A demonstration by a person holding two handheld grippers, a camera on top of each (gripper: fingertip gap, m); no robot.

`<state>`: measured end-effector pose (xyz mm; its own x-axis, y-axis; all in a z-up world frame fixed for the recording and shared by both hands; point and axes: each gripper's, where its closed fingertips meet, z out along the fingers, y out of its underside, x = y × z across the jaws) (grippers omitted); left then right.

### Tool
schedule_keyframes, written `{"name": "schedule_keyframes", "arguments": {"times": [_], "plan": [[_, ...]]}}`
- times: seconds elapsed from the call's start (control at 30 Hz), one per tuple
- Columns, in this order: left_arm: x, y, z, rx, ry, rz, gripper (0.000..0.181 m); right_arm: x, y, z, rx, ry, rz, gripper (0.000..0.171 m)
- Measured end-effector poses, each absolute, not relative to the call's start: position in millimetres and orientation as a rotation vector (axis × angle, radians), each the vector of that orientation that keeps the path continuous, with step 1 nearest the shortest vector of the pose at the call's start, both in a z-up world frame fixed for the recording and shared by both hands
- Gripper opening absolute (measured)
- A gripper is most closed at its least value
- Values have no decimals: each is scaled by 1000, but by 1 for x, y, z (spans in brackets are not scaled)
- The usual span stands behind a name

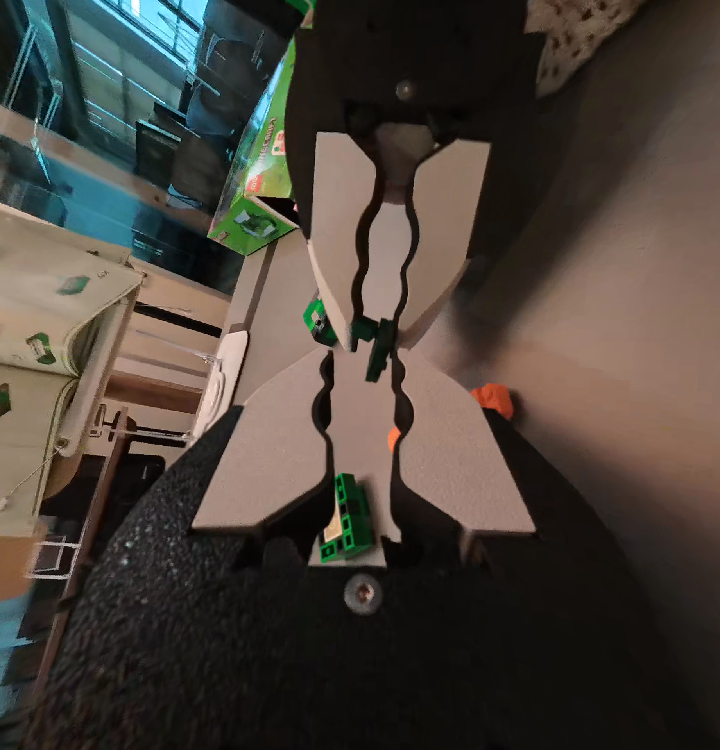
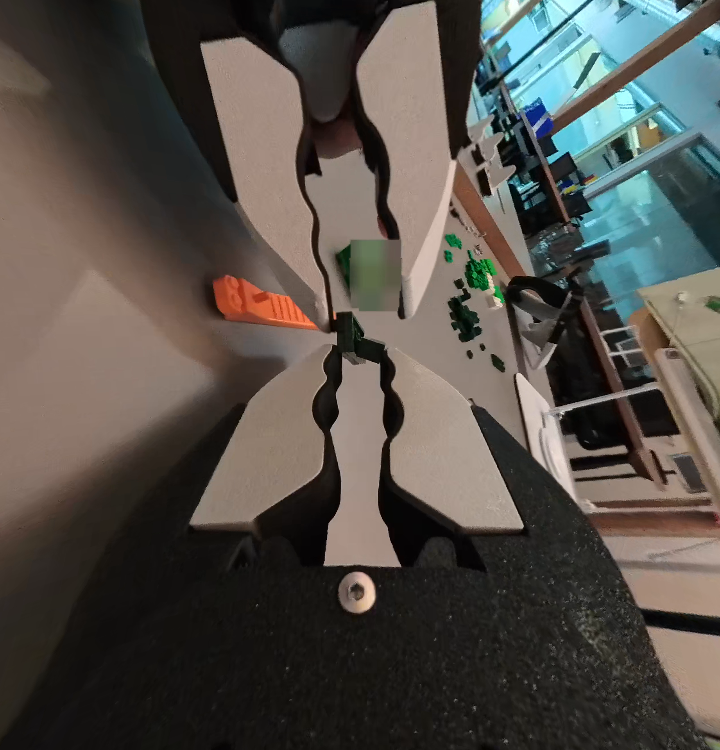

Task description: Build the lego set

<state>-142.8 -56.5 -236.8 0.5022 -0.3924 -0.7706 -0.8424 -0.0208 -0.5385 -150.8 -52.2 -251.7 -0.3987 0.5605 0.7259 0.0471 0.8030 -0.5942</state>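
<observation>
I see dark green lego pieces [image 1: 376,345] in air between two tool tips, above grey counter [image 1: 594,324]. My left tool [image 1: 360,357] half open, gap wider than pieces; cannot tell if it grips. My right tool [image 2: 358,351] narrow, seems to pinch small dark green piece [image 2: 368,350]. Green block assembly [image 1: 344,519] lies on counter under left tool. Orange brick separator [image 2: 261,306] beside. Loose green bricks [image 2: 472,292] further away. Green lego box [image 1: 261,195] behind.

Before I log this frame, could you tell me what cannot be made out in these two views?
- Left gripper: whether it grips the dark green bricks; both views, crowded fingertips.
- Green item: right wrist view, under a mosaic patch.
- Loose bricks: right wrist view, too small to sort.
- Orange separator: left wrist view, mostly behind a finger.
</observation>
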Motion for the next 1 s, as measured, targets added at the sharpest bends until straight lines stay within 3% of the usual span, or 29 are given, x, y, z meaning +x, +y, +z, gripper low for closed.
{"name": "schedule_keyframes", "arguments": {"times": [0.43,0.7,0.87,1.0], "plan": [[-145,-65,-242,-1637,1166,369,12,-138,-69,-244,-467,-1964,923,18],[-142,-65,-240,-1600,1181,375,26,-135,-70,-239,-473,-1956,992,18],[-140,-65,-239,-1640,1138,338,23,-136,-68,-235,-461,-1917,955,18],[-142,-67,-234,-1801,814,-30,48,-141,-61,-225,-372,-1815,749,18]]}}
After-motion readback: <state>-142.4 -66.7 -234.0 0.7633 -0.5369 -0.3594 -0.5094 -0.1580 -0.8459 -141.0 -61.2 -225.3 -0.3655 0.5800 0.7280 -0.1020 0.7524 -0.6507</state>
